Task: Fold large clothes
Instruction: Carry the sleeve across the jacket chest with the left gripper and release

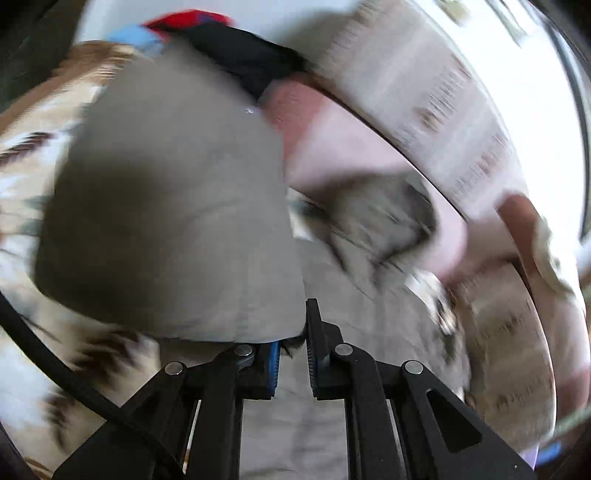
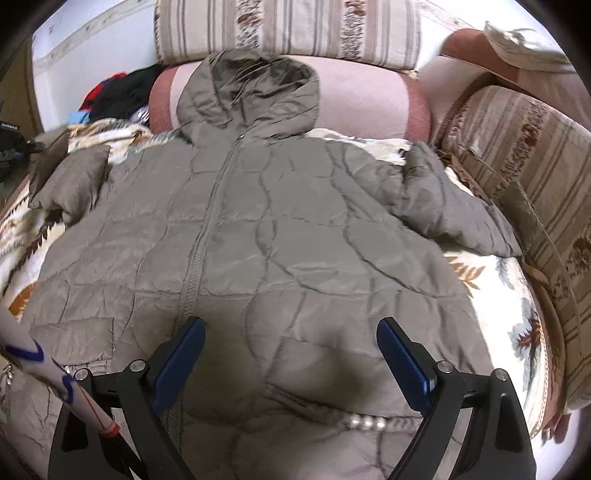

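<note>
An olive-grey quilted hooded jacket (image 2: 280,236) lies front up, zipped, on a leaf-patterned blanket (image 2: 495,280). Its hood (image 2: 251,85) rests against a pink bolster. One sleeve (image 2: 454,206) lies bent on the right, the other sleeve (image 2: 70,177) is raised at the left. In the blurred left wrist view, my left gripper (image 1: 295,339) is shut on a fold of the sleeve (image 1: 177,206), which hangs lifted over its left finger. My right gripper (image 2: 291,328) stands open just above the jacket's lower front, with nothing between its fingers.
Striped cushions (image 2: 288,33) line the back and the right side (image 2: 517,155) of the sofa. A pink bolster (image 2: 362,107) lies behind the hood. A pile of black and red clothes (image 2: 118,92) sits at the back left. A white tube with blue marks (image 2: 33,365) crosses the lower left.
</note>
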Demonstrator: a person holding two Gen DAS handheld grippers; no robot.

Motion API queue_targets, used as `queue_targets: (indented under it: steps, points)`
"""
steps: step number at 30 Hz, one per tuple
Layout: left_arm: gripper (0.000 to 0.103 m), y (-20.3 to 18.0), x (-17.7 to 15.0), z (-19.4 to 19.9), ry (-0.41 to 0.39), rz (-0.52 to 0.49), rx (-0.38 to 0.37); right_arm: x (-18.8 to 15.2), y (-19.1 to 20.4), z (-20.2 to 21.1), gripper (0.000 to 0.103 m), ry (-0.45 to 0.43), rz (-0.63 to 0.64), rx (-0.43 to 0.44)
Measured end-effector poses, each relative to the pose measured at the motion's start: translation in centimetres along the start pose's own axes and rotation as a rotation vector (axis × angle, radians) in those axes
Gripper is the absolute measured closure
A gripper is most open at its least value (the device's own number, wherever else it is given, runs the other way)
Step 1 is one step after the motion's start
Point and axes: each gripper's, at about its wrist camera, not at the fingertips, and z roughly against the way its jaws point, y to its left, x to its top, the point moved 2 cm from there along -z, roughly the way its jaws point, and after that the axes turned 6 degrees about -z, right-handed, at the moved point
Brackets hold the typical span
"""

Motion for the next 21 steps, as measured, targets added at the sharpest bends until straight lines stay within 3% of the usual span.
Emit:
queue_targets:
  steps: [4, 7, 10, 13, 16, 18, 21]
  points:
    - [0.092, -4.7, -4.2, -4.5, 0.103, -0.035, -0.061, -0.3, -1.7, 1.2, 0.007, -0.017, -0.029, -0.004]
    - [0.09, -6.8, -7.3, -8.3, 0.18, -0.086, -0.001, -0.6, -2.9, 1.7, 0.007, -0.019, -0.05, -0.003]
    - [0.083, -7.8, -10.0, -11.2, 0.252, -0.12, 0.071, -0.7, -3.6, 1.9, 0.007, -0.015, -0.059, -0.006]
    - [0.081, -9.2, -11.3, -11.1, 0.254, -0.191, 0.123, -0.7, -4.1, 1.9, 0.007, -0.013, -0.063, -0.004]
    - [0.069, -10.7, -12.4, -8.5, 0.223, -0.254, 0.11, -0.2, -4.4, 1.9, 0.006, -0.014, -0.06, 0.001]
    - [0.028, -11.1, -12.8, -6.3, 0.173, -0.28, 0.147, 0.6, -4.3, 1.5, 0.006, -0.004, -0.052, 0.017]
    - [0.023, -10.1, -14.2, -3.0, 0.08, -0.315, 0.24, 2.0, -4.2, 0.2, 0.006, 0.038, -0.064, 0.082]
